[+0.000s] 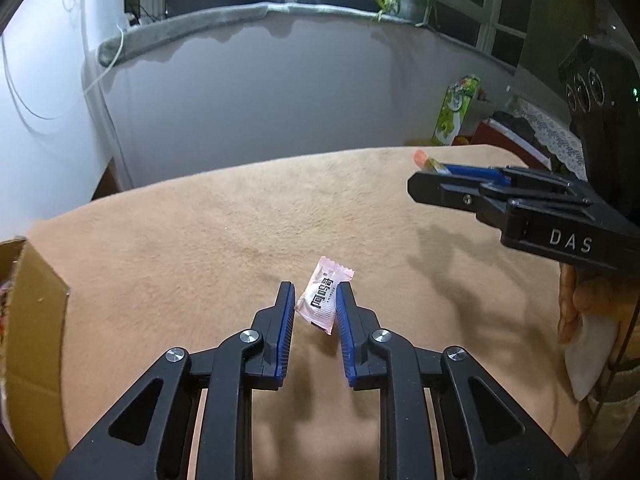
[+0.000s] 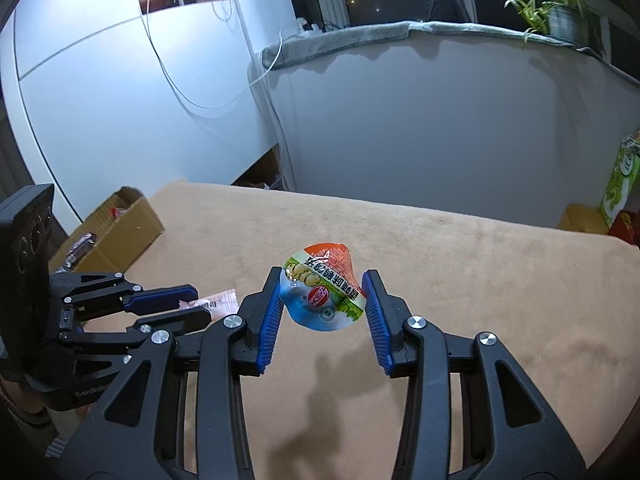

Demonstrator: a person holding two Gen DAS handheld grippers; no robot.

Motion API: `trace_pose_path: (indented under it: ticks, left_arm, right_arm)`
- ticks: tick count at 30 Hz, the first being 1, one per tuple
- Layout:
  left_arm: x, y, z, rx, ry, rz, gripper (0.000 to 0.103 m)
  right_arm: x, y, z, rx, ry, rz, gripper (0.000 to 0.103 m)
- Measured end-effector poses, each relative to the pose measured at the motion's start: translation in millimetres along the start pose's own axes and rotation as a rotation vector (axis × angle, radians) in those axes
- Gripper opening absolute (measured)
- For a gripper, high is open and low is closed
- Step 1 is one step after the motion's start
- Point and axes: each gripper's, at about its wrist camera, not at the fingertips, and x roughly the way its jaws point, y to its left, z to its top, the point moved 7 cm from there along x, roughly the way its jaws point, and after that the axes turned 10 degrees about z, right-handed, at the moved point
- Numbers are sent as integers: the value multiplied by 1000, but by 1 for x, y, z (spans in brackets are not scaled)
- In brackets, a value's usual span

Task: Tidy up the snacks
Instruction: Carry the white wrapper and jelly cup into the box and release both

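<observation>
A tan cloth covers the table (image 1: 168,248) under a windowsill. From the left wrist, we are pinching a pink candy wrapper (image 1: 323,295) in the left gripper (image 1: 316,300). From the right wrist, the right gripper (image 2: 322,294) is squeezing a jelly cup (image 2: 322,292); the cardboard box (image 2: 120,228) is waiting left, so we should be carrying both over level, grips firm.
</observation>
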Motion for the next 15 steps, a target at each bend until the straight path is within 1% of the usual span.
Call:
trace_pose_path:
  ticks: [7,15]
  left_arm:
    - [-48,-1,-3,-19,-71,0,19]
    - [-102,12,-15,-38,-145,22,19]
  right_arm:
    - [-35,29,-13,9,-43,-14,41]
    - [-65,69,-16,-17,-82,-23,41]
